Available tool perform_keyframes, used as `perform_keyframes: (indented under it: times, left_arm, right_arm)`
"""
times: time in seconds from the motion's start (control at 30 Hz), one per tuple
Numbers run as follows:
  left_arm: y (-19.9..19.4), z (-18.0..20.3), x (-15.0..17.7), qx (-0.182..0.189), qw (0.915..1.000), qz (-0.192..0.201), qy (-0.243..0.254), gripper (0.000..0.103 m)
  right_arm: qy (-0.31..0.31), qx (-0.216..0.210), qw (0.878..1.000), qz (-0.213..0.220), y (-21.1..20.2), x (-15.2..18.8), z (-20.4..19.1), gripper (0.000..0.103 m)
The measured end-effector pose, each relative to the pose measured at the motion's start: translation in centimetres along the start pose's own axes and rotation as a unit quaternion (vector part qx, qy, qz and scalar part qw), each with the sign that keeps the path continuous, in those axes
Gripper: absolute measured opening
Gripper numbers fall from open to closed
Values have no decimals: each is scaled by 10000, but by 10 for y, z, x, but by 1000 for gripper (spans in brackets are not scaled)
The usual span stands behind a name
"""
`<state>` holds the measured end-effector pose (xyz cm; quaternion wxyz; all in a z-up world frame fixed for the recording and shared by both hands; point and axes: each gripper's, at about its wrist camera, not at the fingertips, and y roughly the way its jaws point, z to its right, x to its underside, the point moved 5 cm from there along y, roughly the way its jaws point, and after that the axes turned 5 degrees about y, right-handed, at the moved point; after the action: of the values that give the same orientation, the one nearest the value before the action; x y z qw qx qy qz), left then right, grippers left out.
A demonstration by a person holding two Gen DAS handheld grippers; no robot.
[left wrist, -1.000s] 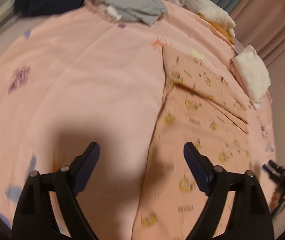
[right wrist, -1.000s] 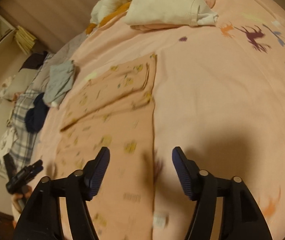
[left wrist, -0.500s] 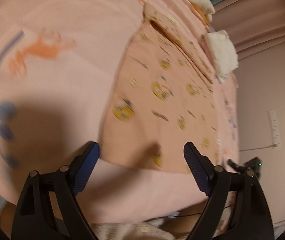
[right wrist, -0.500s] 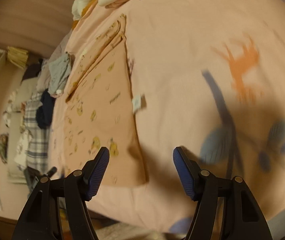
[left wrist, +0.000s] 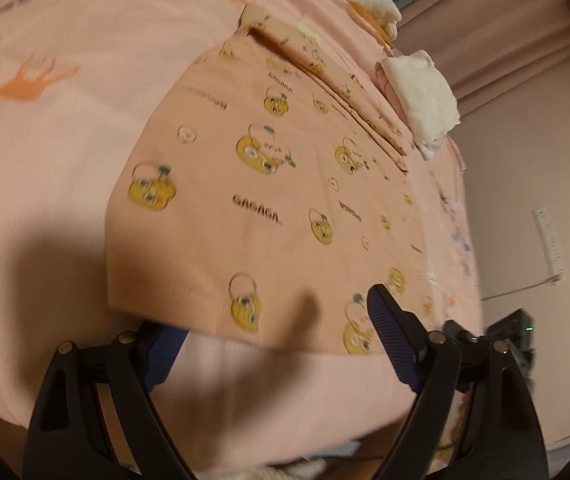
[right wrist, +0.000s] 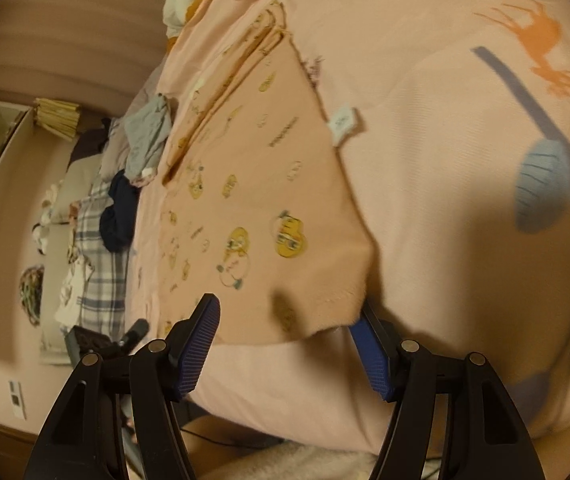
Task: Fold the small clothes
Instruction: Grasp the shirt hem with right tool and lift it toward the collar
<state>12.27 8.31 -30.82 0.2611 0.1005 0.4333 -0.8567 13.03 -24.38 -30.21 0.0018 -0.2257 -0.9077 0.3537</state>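
— Inspector: What is hidden?

— Operator: The peach garment point(left wrist: 269, 208), flat on the bedspread point(left wrist: 65, 152), hides my left gripper point(left wrist: 277, 336)'s left fingertip under its near hem. My right gripper point(right wrist: 285, 332)'s right fingertip is likewise tucked under a corner.

— Inspector: Grip?

— Operator: Both spread wide, clamping nothing. Only the right view shows its label point(right wrist: 343, 122).

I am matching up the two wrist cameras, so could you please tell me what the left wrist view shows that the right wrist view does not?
Only the left wrist view shows the folded white cloth by the bed's far edge. Only the right wrist view shows the white care tag, the navy garment and the plaid fabric. Both show the peach printed garment, the pink bedspread and a grey garment.
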Motion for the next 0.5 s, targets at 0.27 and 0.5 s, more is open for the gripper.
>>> perform_keyframes:
  times: [0.27,0.5]
  left_arm:
    - [16,2,-12,-446,9979,202,421,86]
    - [20,-5,-24,-382,9984,354,204,85]
  right_arm:
    - [23,-164,9998,134,5,-8,1,67]
    - [-29,-257,9996,110,8,-15,2,67]
